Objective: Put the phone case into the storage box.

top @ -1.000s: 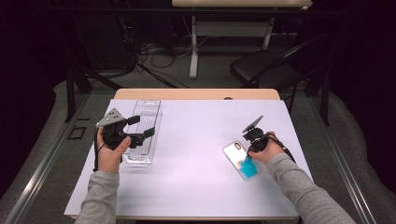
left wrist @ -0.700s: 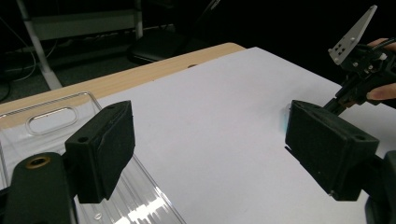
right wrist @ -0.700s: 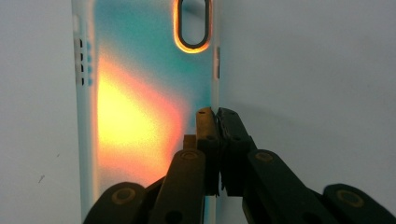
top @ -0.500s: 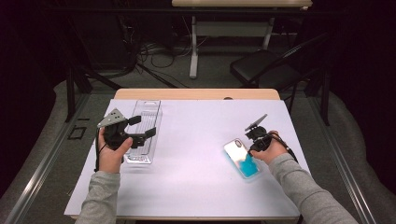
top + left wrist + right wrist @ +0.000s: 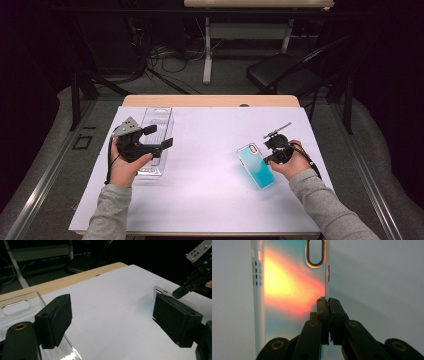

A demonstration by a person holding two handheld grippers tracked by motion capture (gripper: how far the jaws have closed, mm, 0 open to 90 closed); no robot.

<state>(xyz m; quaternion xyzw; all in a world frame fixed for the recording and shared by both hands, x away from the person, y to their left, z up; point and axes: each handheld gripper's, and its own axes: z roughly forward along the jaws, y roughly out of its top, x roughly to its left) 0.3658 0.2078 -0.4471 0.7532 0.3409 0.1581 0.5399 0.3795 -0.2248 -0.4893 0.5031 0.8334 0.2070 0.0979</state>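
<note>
Starting at the left of the white table sheet (image 5: 210, 190), the left gripper (image 5: 159, 137) hovers over the clear plastic tray (image 5: 156, 120), jaws spread wide with nothing between the pads. Its own view shows the gap plainly, the tray's rim just under the near pad. The tray lies well to the left of the phone case, its long axis running away from the person.

Moving right across bare sheet, there is the phone case (image 5: 255, 165), a translucent blue shell with its camera cutout at the far end. Its long axis runs slantwise, far end leaning left. The right gripper (image 5: 327, 301) is pinched tight on the case's right-hand long edge, both pads pressed on the thin wall, roughly midway along it. So the case sits directly left of those fingers, and the right hand (image 5: 287, 162) is plainly the nearer one.

Next call, as a judgement: carry the case leftward toward the tray, keeping that thin rim from slipping.

Behind the case, past the wooden table edge (image 5: 210, 100), a dark room with a black chair (image 5: 282, 75) and floor cables
</note>
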